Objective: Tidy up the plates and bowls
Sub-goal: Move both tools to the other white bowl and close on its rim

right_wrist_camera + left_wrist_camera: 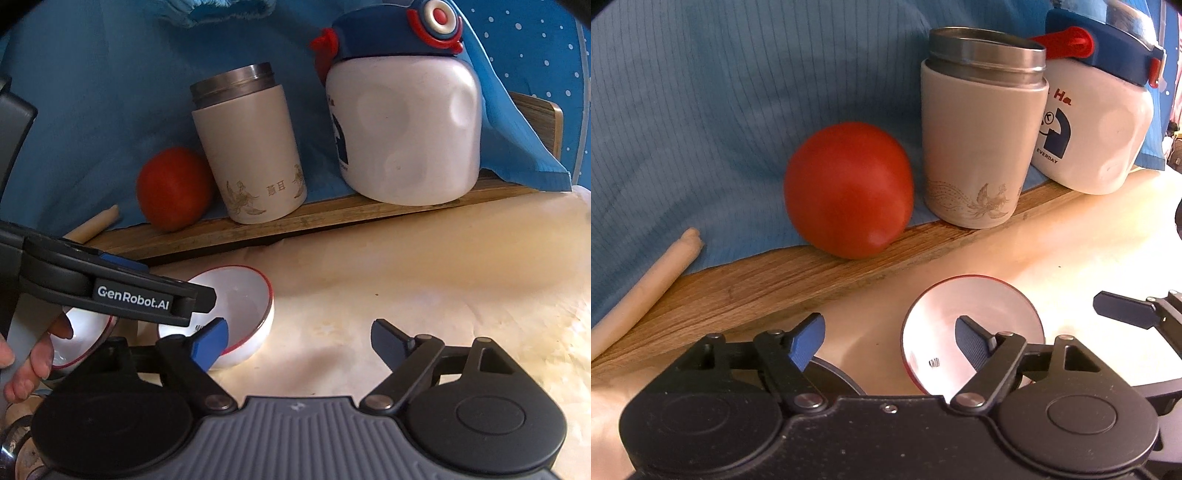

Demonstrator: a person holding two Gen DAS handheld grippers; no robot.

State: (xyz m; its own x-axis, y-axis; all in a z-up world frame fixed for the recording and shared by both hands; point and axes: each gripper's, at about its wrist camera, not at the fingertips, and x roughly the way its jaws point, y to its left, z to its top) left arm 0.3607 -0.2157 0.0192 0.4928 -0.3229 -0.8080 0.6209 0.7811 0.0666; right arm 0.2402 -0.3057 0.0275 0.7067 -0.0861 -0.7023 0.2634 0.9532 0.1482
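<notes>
A white bowl [975,314] with a red rim sits on the pale tabletop [1089,251]. My left gripper [890,343] is open over the bowl's left wall, with its right finger above the inside and its left finger outside. In the right wrist view the same bowl [240,299] lies at the left, under the left gripper [162,288]. My right gripper [301,343] stands open, its left pad just in front of the bowl's near rim and its right finger over bare table. A second red-rimmed bowl [85,336] sits further left, beside a person's hand [29,358].
On a wooden board [775,280] at the back stand a red tomato [847,192], a beige steel-topped flask [979,147] and a white jug [1100,129] with a blue lid. A rolling pin [646,291] and a blue cloth [701,110] lie behind. Patterned dishes [22,443] sit at bottom left.
</notes>
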